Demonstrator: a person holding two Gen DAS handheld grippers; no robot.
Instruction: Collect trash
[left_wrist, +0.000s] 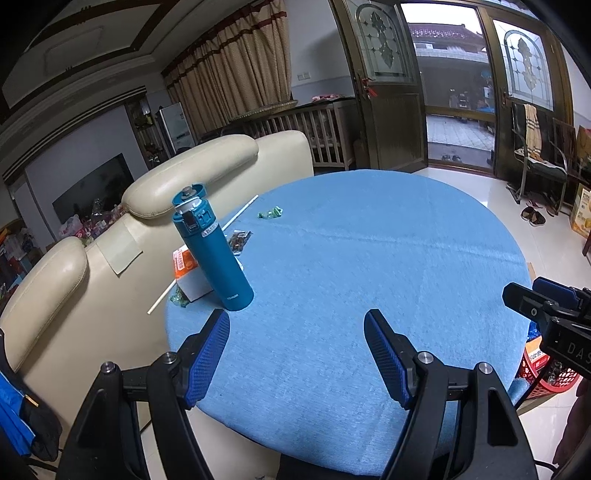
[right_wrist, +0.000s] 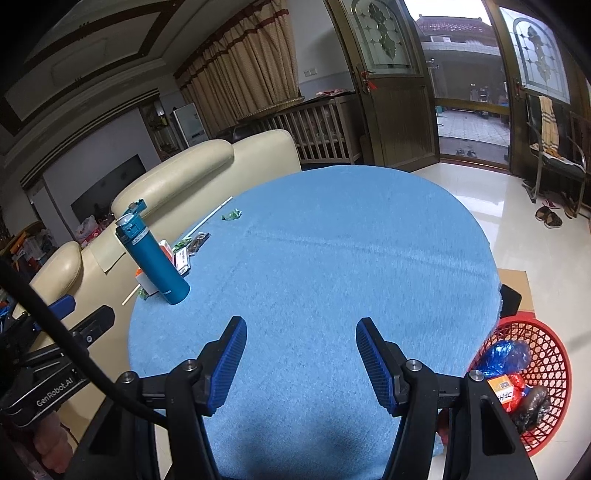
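A round table with a blue cloth (left_wrist: 369, 258) (right_wrist: 332, 258) holds trash at its left side: a green wrapper (left_wrist: 270, 213) (right_wrist: 231, 215), a dark wrapper (left_wrist: 239, 239) (right_wrist: 197, 240), an orange-and-white box (left_wrist: 188, 271) (right_wrist: 181, 258), a crumpled green wrapper (left_wrist: 179, 297) at the edge, and a long white straw (left_wrist: 236, 216) (right_wrist: 214, 214). A red mesh basket (right_wrist: 546, 339) (left_wrist: 546, 380) with trash in it stands on the floor at the right. My left gripper (left_wrist: 296, 321) is open and empty over the near table. My right gripper (right_wrist: 301, 328) is open and empty too.
A teal flask (left_wrist: 212, 251) (right_wrist: 155, 258) with its lid flipped open stands upright by the box. A cream sofa (left_wrist: 110, 240) (right_wrist: 166, 177) backs the table's left side. A cardboard piece (right_wrist: 515, 288) lies on the tiled floor by the basket. Chairs and slippers (right_wrist: 550, 218) are far right.
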